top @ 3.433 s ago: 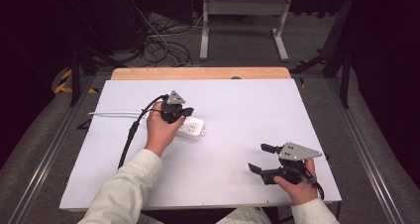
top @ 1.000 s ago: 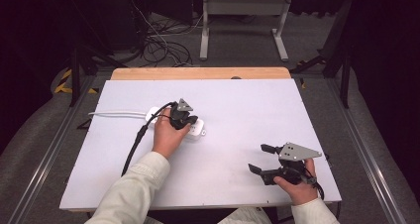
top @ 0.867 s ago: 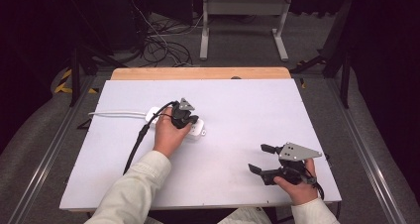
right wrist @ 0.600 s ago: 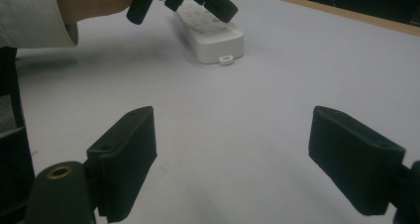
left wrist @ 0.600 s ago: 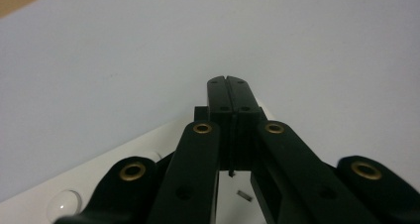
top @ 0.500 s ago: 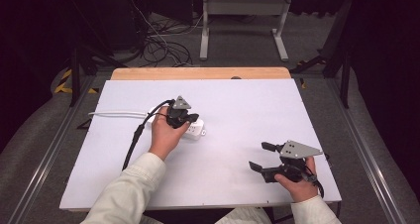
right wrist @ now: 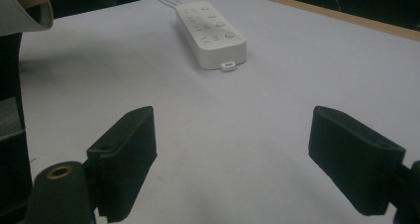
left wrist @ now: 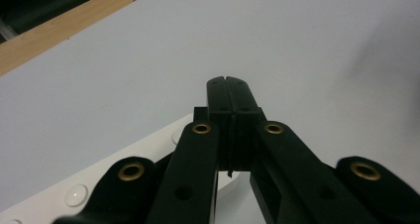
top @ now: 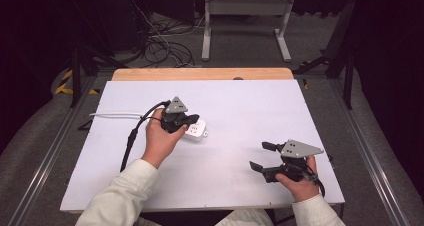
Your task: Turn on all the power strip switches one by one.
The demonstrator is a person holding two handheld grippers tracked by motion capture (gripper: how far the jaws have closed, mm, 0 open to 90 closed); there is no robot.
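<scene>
The left gripper (top: 187, 120) has lifted slightly off the white power strip (top: 196, 130) compared with a second ago, when it sat lower against the strip's top. Its jaws are pressed together with nothing between them, as the left gripper view confirms, the closed tips (left wrist: 229, 87) hanging above the strip's pale edge (left wrist: 89, 192). My judgement: a press on the strip's top face has been completed, or the hand is repositioning for another.

The right gripper (top: 264, 157) has not shifted; it rests near the front right of the table (top: 250, 101), jaws spread wide and empty, well apart from the strip.

The strip lies flat, left of the table's centre, its white cord (top: 112, 115) running off toward the left edge.

Count:
- One power strip, with one cord.
- Two grippers, each with one trailing black cable.
- One table.
- In the right gripper view, the strip (right wrist: 210, 33) shows several round buttons or sockets on top; the exact number cannot be told.
</scene>
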